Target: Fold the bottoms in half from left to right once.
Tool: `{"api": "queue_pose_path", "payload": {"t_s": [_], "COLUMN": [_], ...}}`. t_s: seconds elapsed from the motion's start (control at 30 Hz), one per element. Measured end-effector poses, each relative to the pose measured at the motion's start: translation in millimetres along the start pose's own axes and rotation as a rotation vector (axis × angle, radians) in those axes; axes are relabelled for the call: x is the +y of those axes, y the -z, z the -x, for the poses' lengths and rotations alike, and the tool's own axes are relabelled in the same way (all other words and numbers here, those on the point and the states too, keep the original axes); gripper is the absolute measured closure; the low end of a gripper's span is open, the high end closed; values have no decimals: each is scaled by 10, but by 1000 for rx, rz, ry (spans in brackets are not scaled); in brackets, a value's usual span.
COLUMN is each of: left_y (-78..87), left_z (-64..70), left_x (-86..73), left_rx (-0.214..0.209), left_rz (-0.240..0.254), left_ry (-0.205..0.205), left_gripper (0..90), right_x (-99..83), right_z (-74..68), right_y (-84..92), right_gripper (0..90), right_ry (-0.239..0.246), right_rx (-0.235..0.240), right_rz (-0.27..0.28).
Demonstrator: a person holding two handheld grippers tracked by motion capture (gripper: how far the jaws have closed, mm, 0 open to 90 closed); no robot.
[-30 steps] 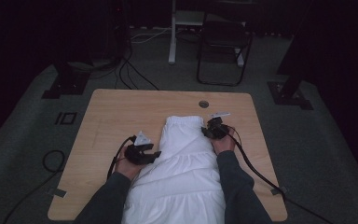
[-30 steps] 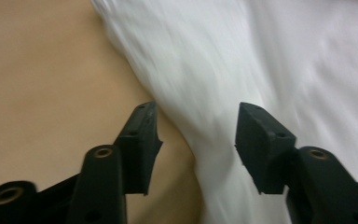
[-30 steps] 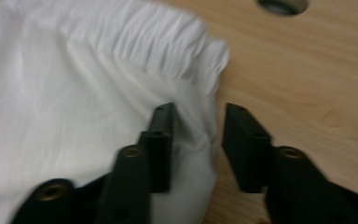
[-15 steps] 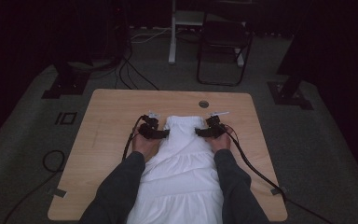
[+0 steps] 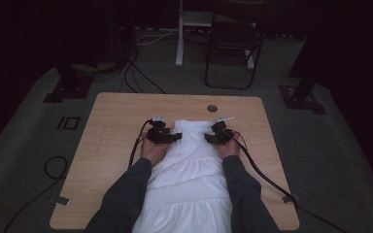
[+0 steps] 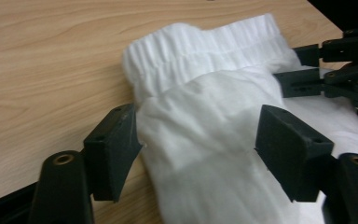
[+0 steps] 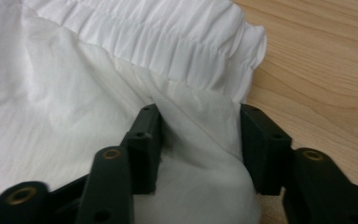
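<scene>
A white garment [image 5: 189, 170] with a gathered elastic waistband [image 6: 205, 42] lies flat on the wooden table [image 5: 116, 121], its waistband at the far end. My left gripper [image 5: 167, 137] sits at the garment's left edge just below the waistband. Its jaws have just been opening and stand wide, straddling the cloth [image 6: 200, 116] without pinching it. My right gripper [image 5: 214, 137] is at the right edge by the waistband corner [image 7: 242, 51]. Its jaws have just been closing and now squeeze a bulging fold of the cloth [image 7: 200, 140].
A round cable hole [image 5: 212, 108] sits near the table's far edge. Cables trail from both grippers, the right one [image 5: 267, 177] running to the table's near right corner. A chair [image 5: 233, 48] and a stand [image 5: 68, 82] are on the floor beyond.
My left hand moved away from the person along the garment's left edge up to the waistband, then stopped. The right hand stayed at the right corner.
</scene>
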State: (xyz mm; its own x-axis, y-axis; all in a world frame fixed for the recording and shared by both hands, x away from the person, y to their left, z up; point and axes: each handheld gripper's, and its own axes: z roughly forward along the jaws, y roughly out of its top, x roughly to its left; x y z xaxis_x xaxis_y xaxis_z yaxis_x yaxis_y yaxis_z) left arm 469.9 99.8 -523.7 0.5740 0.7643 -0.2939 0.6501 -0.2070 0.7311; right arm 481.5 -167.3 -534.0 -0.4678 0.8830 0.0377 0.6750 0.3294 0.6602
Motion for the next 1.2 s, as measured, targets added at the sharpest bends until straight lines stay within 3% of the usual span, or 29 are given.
{"api": "queue_pose_path", "payload": {"t_s": [0.07,0.17,0.27,0.4,0.53,0.73,0.83,0.97,1.0,1.2], "left_y": [-79,-177,-222,-258,-235,-203,-194,-106,-26,370], "left_z": [35,59,70,102,83,-13,-21,-57,-58,85], "left_x": [-9,-27,-37,-17,-14,-5,3,64,153,661], "left_rx": [38,54,47,79,83,38,42,38,39,80], "left_rz": [-39,-71,-86,-96,-100,-114,-123,-82,-60,56], "left_ry": [-20,-26,-29,-71,-93,-46,-66,-58,-66,-185], "left_gripper": [216,159,154,186,392,732,824,848,848,849], "right_x": [6,11,9,6,2,-20,-19,47,78,373], "right_z": [-9,-22,-23,-22,-16,-9,-22,21,32,29], "right_y": [3,11,12,13,15,13,7,94,133,408], "right_gripper": [590,667,714,790,813,844,850,854,854,854], "right_ry": [-4,-5,-14,-30,-48,-79,-77,-100,-109,-75], "right_rx": [0,10,19,40,51,86,99,143,157,155], "right_rz": [-4,-10,-10,-9,-10,4,12,61,78,177]}}
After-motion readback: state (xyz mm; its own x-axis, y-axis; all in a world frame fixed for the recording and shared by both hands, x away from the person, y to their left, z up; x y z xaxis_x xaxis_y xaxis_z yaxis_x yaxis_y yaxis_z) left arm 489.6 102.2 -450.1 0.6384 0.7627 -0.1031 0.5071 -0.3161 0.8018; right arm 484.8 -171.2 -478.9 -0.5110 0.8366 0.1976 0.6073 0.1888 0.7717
